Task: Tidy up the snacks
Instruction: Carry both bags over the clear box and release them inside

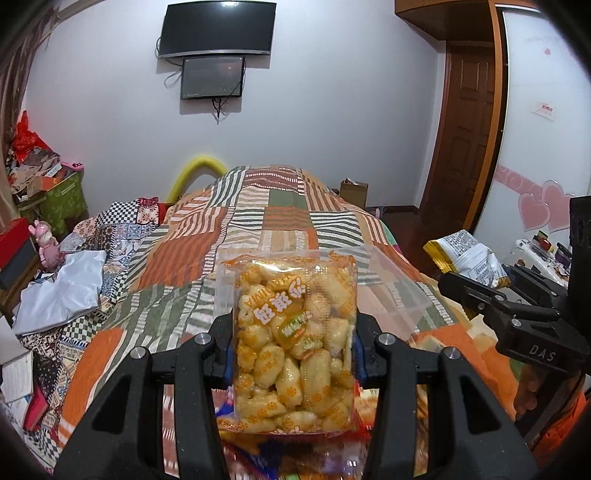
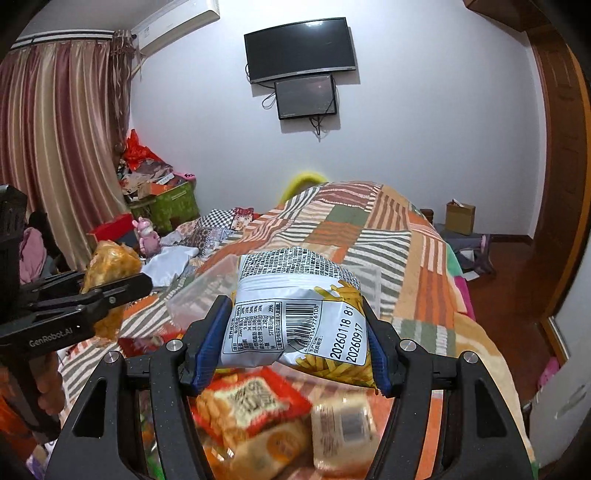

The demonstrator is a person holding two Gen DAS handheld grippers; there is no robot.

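Bedroom scene: a bed under a patchwork blanket [image 1: 280, 221] of orange, green and striped squares runs up the centre of both views toward a white wall carrying a dark television [image 1: 218, 29] with a smaller screen [image 1: 213, 77] mounted just below it. Left gripper [image 1: 295, 354], lower centre of the left wrist view: both fingers pressed against the sides of a clear bag of golden puffed snacks [image 1: 295, 343], bag upright and lifted off the blanket. Right gripper [image 2: 291, 339], lower centre of the right wrist view: blue-padded fingers clamped on a white chip bag [image 2: 295, 314], back panel facing the camera, barcode and printed date codes legible. Same chip bag appears at the right edge of the left view, and the puffed-snack bag at the left edge of the right view; the two bags are well apart. A clear plastic container [image 1: 391, 280] lies on the blanket just beyond both bags. Blurred loose snack packets [image 2: 255, 406] sit below the right gripper at the bottom of the frame. Striped curtains [image 2: 55, 140] at upper left of the right view; wooden door [image 1: 469, 122] at upper right of the left view.
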